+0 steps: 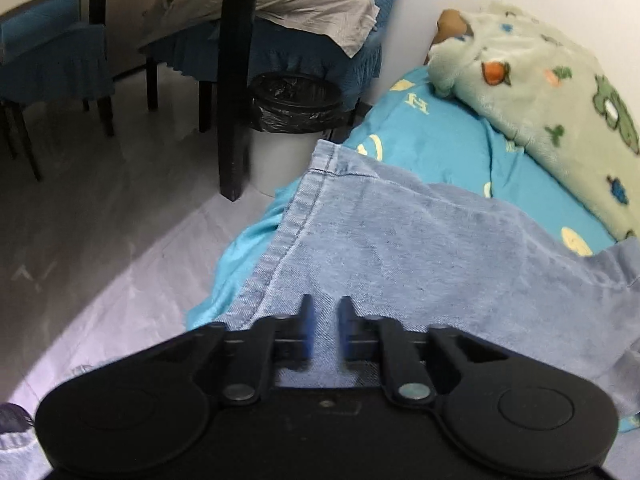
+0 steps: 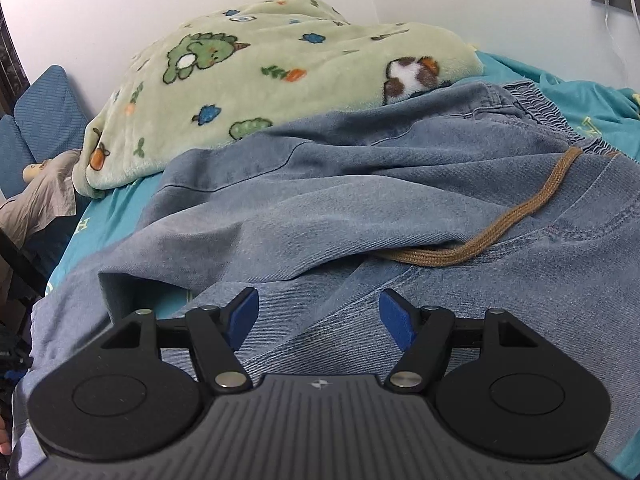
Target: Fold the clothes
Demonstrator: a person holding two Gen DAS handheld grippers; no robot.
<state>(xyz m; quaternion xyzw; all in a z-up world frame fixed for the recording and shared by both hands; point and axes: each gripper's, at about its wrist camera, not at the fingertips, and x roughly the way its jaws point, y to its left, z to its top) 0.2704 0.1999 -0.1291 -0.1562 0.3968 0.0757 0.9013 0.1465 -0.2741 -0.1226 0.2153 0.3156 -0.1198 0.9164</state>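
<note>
Light blue jeans (image 1: 400, 248) lie spread on a turquoise bed sheet (image 1: 432, 140). One leg's stitched hem runs toward the bed's edge. My left gripper (image 1: 325, 312) points down onto that leg near its side seam, its fingers drawn almost together with denim pinched between them. In the right wrist view the jeans (image 2: 320, 200) are rumpled, with the elastic waistband (image 2: 536, 104) at the far right and a brown drawstring (image 2: 500, 232) trailing across them. My right gripper (image 2: 318, 304) hovers over the denim with its blue pads (image 2: 244, 316) wide apart and nothing gripped.
A green fleece blanket (image 2: 260, 60) with a cartoon print is heaped along the wall behind the jeans. Beside the bed stand a bin with a black bag (image 1: 296, 100), a dark table leg (image 1: 236, 80) and blue-covered chairs. A person in beige trousers (image 1: 300, 0) sits there.
</note>
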